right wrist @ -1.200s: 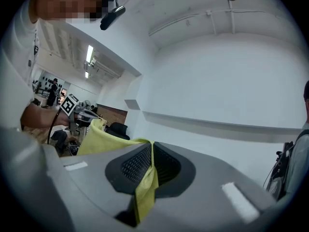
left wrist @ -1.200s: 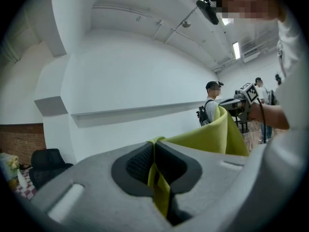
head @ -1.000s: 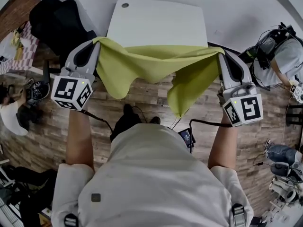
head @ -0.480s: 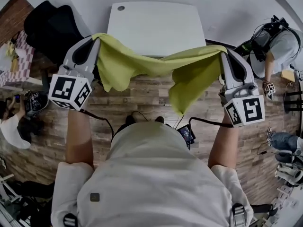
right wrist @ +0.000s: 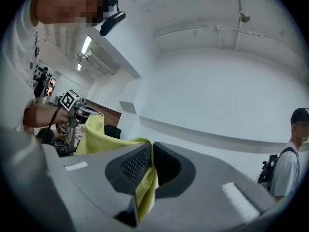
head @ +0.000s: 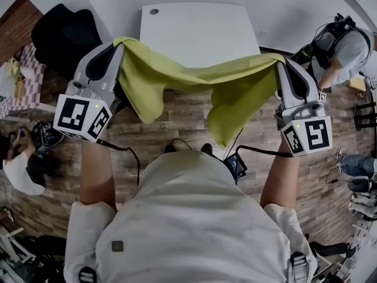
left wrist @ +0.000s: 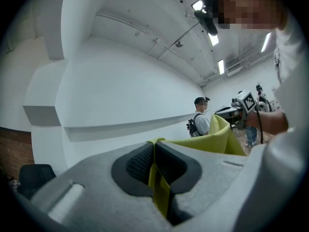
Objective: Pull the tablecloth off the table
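Nearest the camera, the person's bare forearms reach forward, one pair of tongs in each hand. The left tongs [head: 121,45] are closed on one upper corner of the yellow-green tablecloth [head: 194,78]; the left gripper view shows a folded strip of the fabric pinched between the dark ribbed pads [left wrist: 140,162], with no gap beside it. The right tongs [head: 279,62] are closed on the opposite corner in the same way; in the right gripper view the cloth runs down between the pads and hangs out below them.

Between the two pairs of tongs the tablecloth sags in a loose swag; a short flap droops by the left tongs and a longer pointed flap hangs down towards the right, both over the wooden floor [head: 182,119] and not reaching it as far as the head view shows.

Beyond the cloth stands the white desk [head: 197,31]; its top looks bare, with only a small round fitting near its far left corner. The cloth's upper edge crosses the desk's near edge in the head view; whether it touches that edge cannot be told, though it reads as held up in the air in front of the desk.

By that reading the pull is essentially done: the cloth is off the desk top and carried wholly by the tongs; what seems left is to draw it fully away and lay it down.
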`<state>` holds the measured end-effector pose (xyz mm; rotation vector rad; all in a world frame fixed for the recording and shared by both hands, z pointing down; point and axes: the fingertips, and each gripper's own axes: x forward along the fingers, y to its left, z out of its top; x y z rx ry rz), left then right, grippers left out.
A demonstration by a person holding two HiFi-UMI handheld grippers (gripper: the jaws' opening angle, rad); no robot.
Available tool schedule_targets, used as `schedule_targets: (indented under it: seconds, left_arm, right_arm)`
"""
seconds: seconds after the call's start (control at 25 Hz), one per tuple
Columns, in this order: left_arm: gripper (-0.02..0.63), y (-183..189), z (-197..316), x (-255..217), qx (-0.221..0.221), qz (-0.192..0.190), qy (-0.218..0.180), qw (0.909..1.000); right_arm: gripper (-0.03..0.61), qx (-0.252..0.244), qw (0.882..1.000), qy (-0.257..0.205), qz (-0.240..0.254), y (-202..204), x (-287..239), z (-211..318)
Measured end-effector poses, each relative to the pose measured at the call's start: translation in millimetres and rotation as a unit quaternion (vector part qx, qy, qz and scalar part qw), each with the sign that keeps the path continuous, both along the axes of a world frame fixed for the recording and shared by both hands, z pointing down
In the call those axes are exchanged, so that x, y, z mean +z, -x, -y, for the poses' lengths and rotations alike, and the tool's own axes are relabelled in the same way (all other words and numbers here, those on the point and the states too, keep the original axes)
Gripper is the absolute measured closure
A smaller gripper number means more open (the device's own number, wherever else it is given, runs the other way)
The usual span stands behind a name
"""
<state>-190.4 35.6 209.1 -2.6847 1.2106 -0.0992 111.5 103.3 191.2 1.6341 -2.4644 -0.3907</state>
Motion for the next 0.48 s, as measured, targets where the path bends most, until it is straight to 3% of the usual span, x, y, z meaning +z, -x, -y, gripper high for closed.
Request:
schedule_targets:
  seconds: [0.48]
  left_arm:
    - [0.600, 10, -7, -1, 0.014, -0.011, 0.003, 0.9998]
  right_arm:
    - [0.555, 0.004, 1.000, -0.010, 0.010, 19, 1, -8]
